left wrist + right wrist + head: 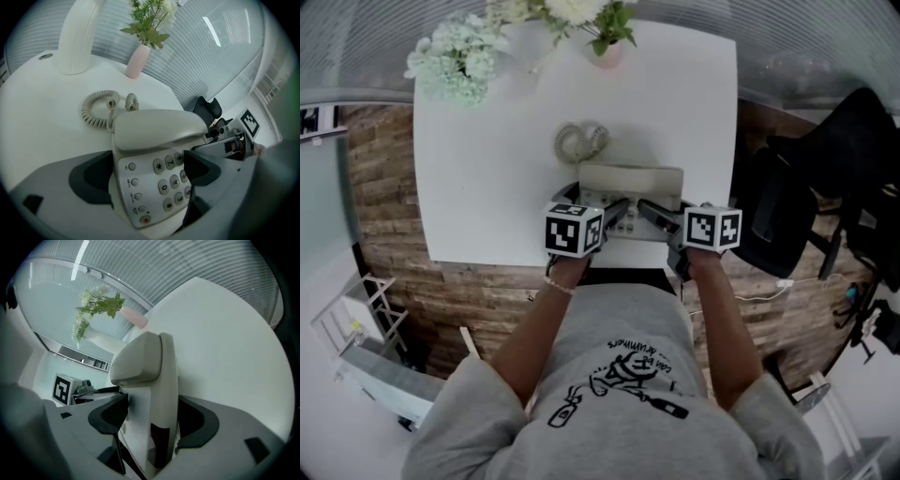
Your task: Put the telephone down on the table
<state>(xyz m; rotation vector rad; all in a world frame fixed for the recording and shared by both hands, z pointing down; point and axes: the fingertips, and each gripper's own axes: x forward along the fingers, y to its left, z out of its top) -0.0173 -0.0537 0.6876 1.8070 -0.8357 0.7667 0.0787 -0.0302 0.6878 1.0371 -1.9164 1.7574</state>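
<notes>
Telephone (630,183), handset seated, is held over the near edge of the table (478,187). Left gripper (617,217) is clamped across its keypad end, right gripper (653,216) pinches face and underside. This 2-point hold probably keeps it level. Coiled cord (581,141) lies slack on the tabletop.

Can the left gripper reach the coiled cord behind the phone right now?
Probably not yet: the left gripper is shut on the telephone, whose body fills its jaws. The coiled cord lies on the table just beyond, otherwise unobstructed.
</notes>
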